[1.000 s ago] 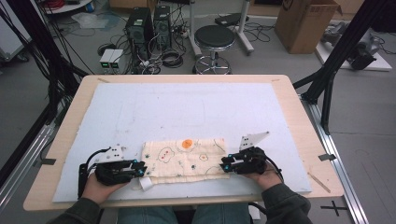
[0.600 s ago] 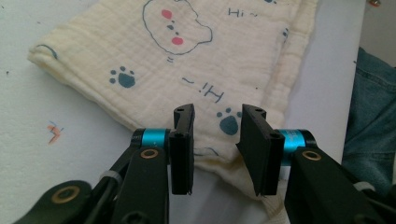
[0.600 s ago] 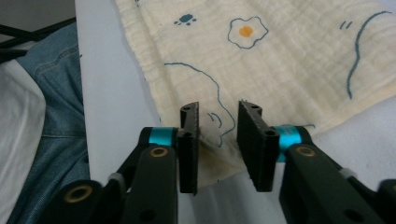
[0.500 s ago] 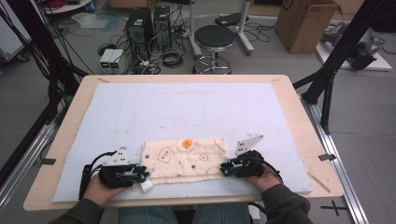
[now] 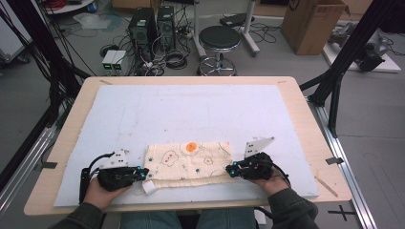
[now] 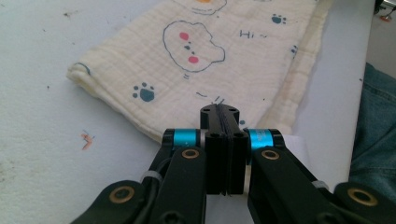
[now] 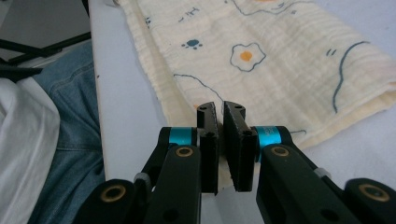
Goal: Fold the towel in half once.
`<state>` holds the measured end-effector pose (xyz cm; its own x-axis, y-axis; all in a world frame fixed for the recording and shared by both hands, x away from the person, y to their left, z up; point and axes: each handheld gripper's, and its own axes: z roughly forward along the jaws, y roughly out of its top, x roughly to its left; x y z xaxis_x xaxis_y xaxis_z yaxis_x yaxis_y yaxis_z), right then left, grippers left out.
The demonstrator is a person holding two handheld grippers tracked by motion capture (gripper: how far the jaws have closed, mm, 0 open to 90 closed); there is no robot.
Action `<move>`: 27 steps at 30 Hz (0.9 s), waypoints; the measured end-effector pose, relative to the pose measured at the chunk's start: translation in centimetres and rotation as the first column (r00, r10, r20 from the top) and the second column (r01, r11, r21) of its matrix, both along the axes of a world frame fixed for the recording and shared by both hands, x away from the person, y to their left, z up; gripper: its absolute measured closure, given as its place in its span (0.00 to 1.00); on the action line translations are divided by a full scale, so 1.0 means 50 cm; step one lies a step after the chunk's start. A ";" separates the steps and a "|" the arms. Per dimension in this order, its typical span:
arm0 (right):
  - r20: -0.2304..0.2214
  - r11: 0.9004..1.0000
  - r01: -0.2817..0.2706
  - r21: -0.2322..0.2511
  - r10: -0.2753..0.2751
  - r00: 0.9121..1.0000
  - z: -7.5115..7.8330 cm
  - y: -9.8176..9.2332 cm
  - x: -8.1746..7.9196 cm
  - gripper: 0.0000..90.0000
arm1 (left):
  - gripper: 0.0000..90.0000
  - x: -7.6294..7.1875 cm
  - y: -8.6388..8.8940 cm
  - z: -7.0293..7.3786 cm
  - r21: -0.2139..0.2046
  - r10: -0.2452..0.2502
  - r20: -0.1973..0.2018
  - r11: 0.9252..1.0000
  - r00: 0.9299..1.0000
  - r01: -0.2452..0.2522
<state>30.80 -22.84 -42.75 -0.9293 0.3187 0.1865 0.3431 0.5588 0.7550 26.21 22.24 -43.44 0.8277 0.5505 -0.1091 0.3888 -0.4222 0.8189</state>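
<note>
A cream muslin cloth printed with little animals [image 5: 188, 162] lies folded near the front edge of the pale blue mat [image 5: 191, 109] on the tabletop. The left gripper [image 6: 219, 122] has just closed its jaws tight at the cloth's near left corner. The right gripper [image 7: 220, 116] has done likewise at the near right corner, a thin fold of fabric seemingly pinched in each.

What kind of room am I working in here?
Probably a lab or workshop: computer towers and loose cables on the floor, a black stool, a cardboard box behind the table.
</note>
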 end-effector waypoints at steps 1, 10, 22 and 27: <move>-0.001 1.000 0.002 0.004 -0.002 1.000 0.002 -0.001 -0.001 0.94 | 0.99 -0.001 0.000 0.001 -0.002 -0.001 0.002 1.000 1.000 0.001; 0.017 1.000 -0.004 0.024 0.003 1.000 0.016 -0.002 -0.018 0.94 | 0.99 -0.019 0.002 0.009 -0.009 -0.027 0.012 1.000 1.000 0.027; -0.035 0.997 -0.072 -0.008 0.072 0.997 0.000 0.003 -0.036 0.85 | 0.89 -0.031 0.007 0.007 -0.027 -0.068 -0.019 0.997 0.997 0.068; -0.025 0.996 -0.070 0.053 0.072 0.997 0.017 0.010 -0.023 0.82 | 0.84 -0.017 -0.009 0.012 -0.061 -0.064 -0.012 0.996 0.998 0.063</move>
<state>29.67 -22.37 -41.92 -0.9437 0.2411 0.2265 0.3245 0.5424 0.7749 25.36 21.80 -42.85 0.8589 0.4888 -0.1528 0.3745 -0.3959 0.8385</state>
